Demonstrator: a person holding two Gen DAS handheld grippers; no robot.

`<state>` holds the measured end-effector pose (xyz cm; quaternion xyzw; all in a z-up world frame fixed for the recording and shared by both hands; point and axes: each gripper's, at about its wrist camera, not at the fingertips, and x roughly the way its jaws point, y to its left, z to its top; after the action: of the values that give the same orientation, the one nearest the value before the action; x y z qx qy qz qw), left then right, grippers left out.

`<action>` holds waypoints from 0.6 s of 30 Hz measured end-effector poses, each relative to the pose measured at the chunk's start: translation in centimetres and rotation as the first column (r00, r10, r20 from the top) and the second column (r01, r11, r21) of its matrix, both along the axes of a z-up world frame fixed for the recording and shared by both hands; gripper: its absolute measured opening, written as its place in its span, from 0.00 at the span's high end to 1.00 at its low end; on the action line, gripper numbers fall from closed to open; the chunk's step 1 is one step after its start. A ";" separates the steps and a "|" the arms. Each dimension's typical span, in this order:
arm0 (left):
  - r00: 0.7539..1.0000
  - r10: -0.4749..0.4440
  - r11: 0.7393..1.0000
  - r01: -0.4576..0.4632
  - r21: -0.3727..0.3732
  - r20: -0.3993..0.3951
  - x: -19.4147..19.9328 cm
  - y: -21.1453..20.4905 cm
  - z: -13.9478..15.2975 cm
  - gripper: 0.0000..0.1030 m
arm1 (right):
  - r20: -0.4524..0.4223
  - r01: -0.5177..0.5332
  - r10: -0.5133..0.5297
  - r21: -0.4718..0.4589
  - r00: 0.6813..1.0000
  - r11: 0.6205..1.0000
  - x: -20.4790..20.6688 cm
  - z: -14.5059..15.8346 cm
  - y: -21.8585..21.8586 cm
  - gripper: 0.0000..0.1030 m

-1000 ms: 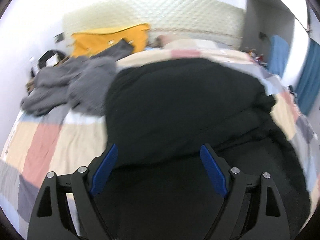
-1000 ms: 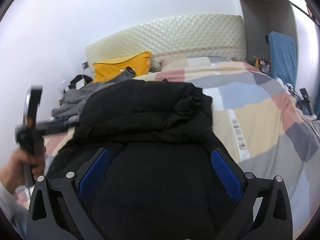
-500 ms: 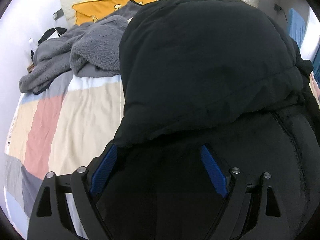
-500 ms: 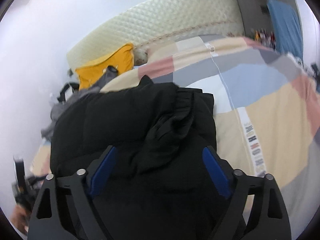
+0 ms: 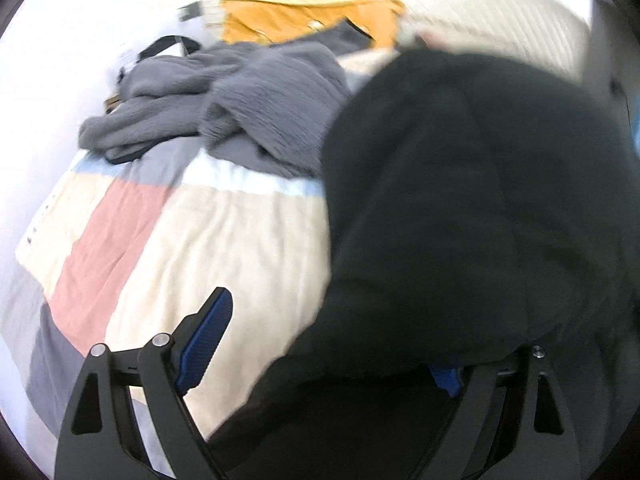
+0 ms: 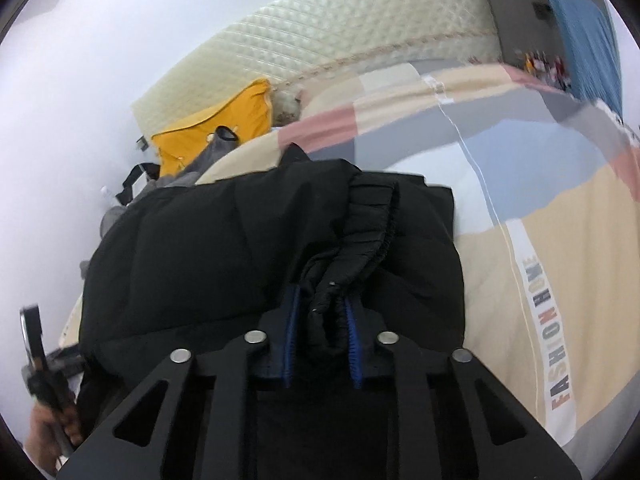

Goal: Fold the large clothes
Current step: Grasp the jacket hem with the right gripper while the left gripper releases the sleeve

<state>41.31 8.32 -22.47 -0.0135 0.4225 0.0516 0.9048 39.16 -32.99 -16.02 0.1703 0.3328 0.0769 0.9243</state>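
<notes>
Patchwork pastel quilt (image 6: 560,208) covers the bed w/ bulky black padded jacket (image 6: 240,248) heaped on top, its mass filling the left-wrist view's right side (image 5: 480,200). Grey fleece garment (image 5: 240,100) lies behind it, near an orange-yellow pillow (image 6: 216,128). Right gripper (image 6: 322,344) is clenched on the jacket's gathered elastic cuff. Left gripper (image 5: 328,340) is spread wide; jacket drapes over its right finger. Quilt strip reads "FASHION HOME" (image 6: 548,332).

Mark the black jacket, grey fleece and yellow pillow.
black jacket (image 6: 224,248), right wrist view, quilted body panel.
grey fleece (image 5: 272,92), left wrist view, upper fold.
yellow pillow (image 6: 208,128), right wrist view, front face.
</notes>
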 end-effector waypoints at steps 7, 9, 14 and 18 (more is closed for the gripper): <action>0.993 0.119 0.982 -0.113 -0.154 0.024 -0.3 5.1 1.3 0.14 | 0.132 -0.080 0.080 -0.007 0.988 0.997 -2.3 4.4 3.0 0.89; 0.992 0.126 0.975 -0.122 -0.183 0.010 -0.1 5.9 0.9 0.14 | 0.128 -0.073 0.079 -0.049 0.989 0.996 -2.6 4.8 3.7 0.90; 0.994 0.103 0.986 -0.098 -0.134 0.029 -0.7 4.7 1.1 0.14 | 0.040 -0.034 0.038 -0.102 0.998 0.994 -1.6 2.2 3.3 0.90; 0.997 0.076 0.993 -0.073 -0.097 0.027 -0.7 3.6 0.8 0.14 | -0.026 -0.007 0.004 -0.110 1.000 0.994 -0.8 -0.8 2.4 0.90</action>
<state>40.59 11.96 -21.65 -0.0737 0.4098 0.0648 0.9069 38.36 -30.61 -16.82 0.1190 0.3487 0.0589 0.9278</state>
